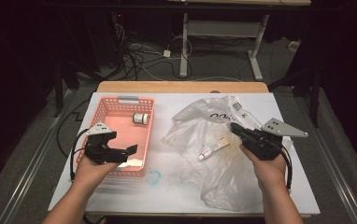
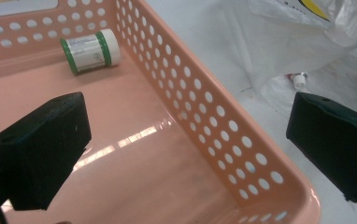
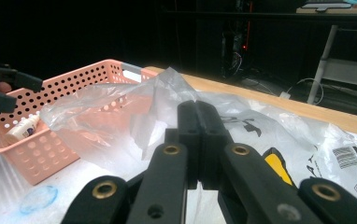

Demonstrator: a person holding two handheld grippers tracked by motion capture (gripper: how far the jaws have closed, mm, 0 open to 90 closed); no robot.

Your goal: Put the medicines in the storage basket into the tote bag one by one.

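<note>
Over basket's (image 1: 103, 108) near-right corner, your L gripper (image 1: 131, 150) hangs w/ jaws wide, empty. Tube (image 1: 214, 149) lies to its right inside the bag (image 1: 200, 116), long axis diagonal, cap toward you. R gripper (image 1: 234, 127), pinched on bag film, sits nearer.

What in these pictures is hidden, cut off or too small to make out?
- Jar label print: too small and blurred in the left gripper view.
- Tube: lettering too small in the high view, veiled by the plastic bag.
- Right gripper: whether bag film is pinched is hidden behind its closed jaws in the right gripper view.
</note>
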